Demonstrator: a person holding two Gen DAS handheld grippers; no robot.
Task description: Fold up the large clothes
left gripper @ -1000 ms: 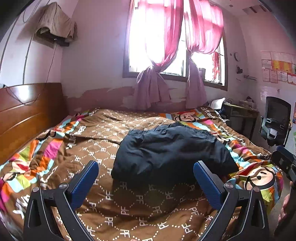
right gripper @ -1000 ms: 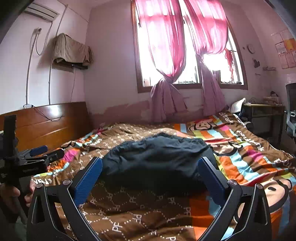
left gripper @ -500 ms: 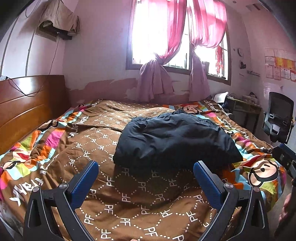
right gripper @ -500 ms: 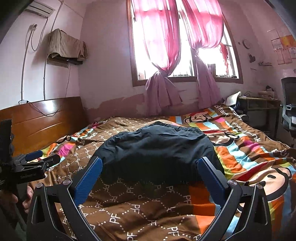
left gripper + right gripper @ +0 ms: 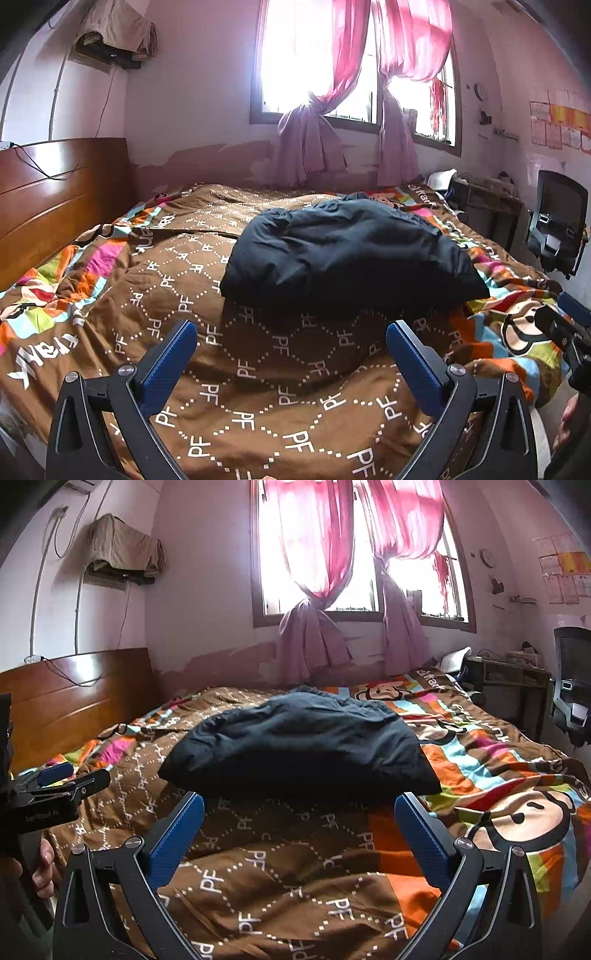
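A dark navy padded garment lies bunched in a folded heap in the middle of the bed; it also shows in the right wrist view. My left gripper is open and empty, held above the brown quilt short of the garment's near edge. My right gripper is open and empty, also just short of the garment. The left gripper shows at the left edge of the right wrist view. The right gripper shows at the right edge of the left wrist view.
The bed carries a brown patterned quilt with colourful striped borders. A wooden headboard stands at the left. A window with pink curtains is behind the bed. A desk and black chair stand at the right.
Both grippers have tilted down and moved a little closer to the bed, so the garment sits higher and larger in view. Both stay open. The garment has not moved.
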